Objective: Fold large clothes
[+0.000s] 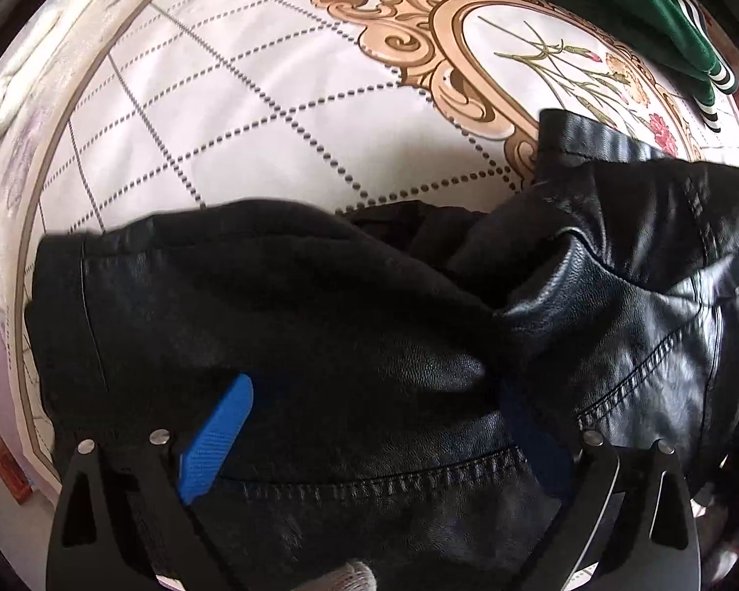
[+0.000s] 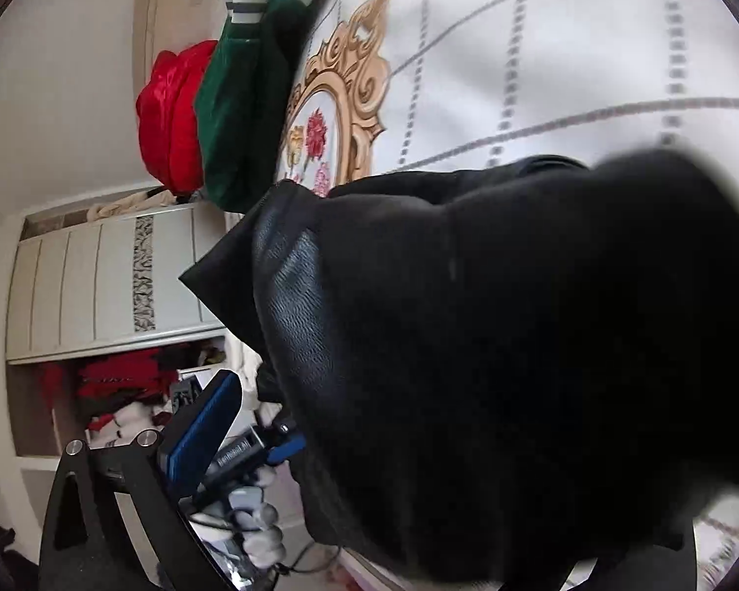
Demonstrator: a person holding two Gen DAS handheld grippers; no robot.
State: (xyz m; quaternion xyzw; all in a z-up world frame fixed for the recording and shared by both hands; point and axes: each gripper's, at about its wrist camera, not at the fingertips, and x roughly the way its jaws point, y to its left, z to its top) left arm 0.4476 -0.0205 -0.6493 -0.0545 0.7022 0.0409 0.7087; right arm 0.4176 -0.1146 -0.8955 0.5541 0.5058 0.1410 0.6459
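A black leather jacket lies bunched over the white quilted bedspread. My left gripper has its blue fingers spread wide apart, with a jacket fold draped between and over them; the right finger is mostly hidden under the leather. In the right wrist view the jacket hangs over my right gripper and fills the frame. Only its left blue finger shows; the other finger and the fingertips are hidden by the cloth.
A folded green garment with striped cuffs lies at the far end of the bed, also in the right wrist view, beside a red garment. A white wardrobe stands beyond the bed edge.
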